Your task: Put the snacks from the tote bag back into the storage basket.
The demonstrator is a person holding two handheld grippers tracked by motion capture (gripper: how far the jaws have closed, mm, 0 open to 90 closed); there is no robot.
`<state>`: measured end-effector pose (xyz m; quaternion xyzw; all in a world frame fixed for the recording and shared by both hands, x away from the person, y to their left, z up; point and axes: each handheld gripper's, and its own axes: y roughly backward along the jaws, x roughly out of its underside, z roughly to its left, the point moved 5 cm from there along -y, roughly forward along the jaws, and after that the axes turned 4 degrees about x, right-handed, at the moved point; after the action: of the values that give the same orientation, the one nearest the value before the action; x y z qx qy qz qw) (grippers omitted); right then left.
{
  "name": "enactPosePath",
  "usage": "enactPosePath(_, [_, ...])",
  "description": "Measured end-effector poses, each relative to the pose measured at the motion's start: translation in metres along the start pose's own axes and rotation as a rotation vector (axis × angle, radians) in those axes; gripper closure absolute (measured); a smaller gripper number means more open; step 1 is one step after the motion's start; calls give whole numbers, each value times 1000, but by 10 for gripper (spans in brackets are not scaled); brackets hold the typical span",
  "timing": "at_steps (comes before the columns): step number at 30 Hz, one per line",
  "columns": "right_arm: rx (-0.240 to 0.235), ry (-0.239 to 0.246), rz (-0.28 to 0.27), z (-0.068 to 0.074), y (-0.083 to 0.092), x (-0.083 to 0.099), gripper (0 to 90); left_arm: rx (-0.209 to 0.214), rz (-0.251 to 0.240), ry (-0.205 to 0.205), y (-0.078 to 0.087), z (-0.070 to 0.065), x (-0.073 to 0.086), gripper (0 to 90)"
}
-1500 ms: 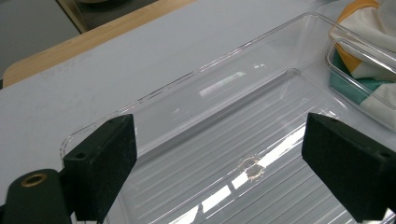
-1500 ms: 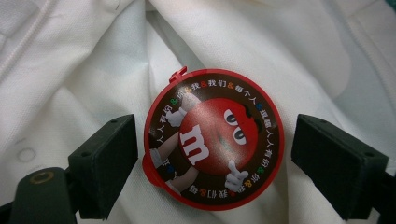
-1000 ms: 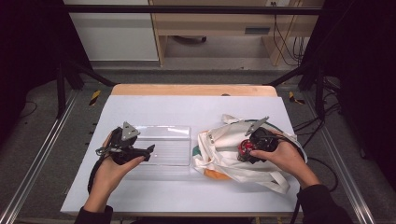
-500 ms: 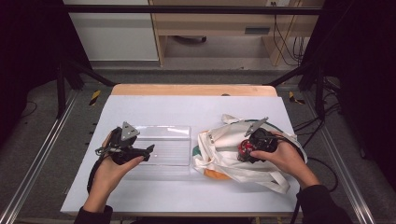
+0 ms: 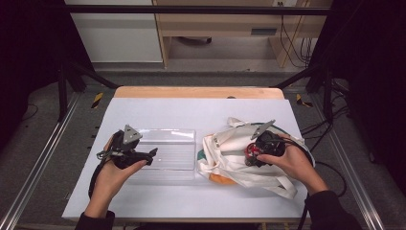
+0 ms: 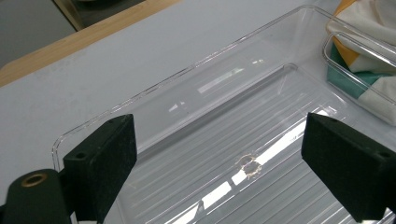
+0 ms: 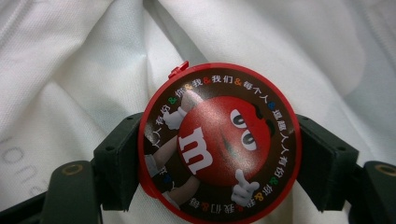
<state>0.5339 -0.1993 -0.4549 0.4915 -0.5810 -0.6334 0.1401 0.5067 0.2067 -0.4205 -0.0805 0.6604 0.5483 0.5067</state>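
On the white table [image 5: 191, 110], largest item is the white cloth tote bag [image 5: 230, 158], right of centre, lying crumpled with straps trailing toward the near edge; orange and teal patches show at its left side. Just left of the bag, touching or nearly so, sits the clear plastic tray [image 5: 167, 153], ribbed floor, nothing in it.

Left gripper [image 5: 151, 154] hovers over the tray's left part; jaws wide, nothing between them. Position unchanged vs. earlier frames.

Right gripper [image 5: 249, 155] rests on top of the bag. Its jaws have just been closing and now hold a round red M&M's candy tin [image 7: 219, 144] by opposite edges, pads pressed on the rim, printed lid facing the camera, bag fabric right behind it. Hand unmoved vs. a sec ago; bag and tray lie as before.
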Motion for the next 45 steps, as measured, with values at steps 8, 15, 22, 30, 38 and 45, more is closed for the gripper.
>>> enactPosePath(8, [3,1,-40,-1,14,-7,261,4,-5,-2,1,0,-1,105])
enactPosePath(15, [19,-10,-66,-4,25,-12,261,3,4,7,0,3,2,105])
enactPosePath(22, [23,-39,-98,-8,39,-16,261,7,5,4,1,2,1,103])
enactPosePath(30, [51,-47,-132,-8,58,-25,261,-5,3,20,4,9,3,98])
enactPosePath(38, [70,-14,-144,0,74,-40,261,-7,2,35,4,13,5,93])
enactPosePath(45, [78,-1,-157,6,85,-58,261,-10,-2,43,6,18,6,92])
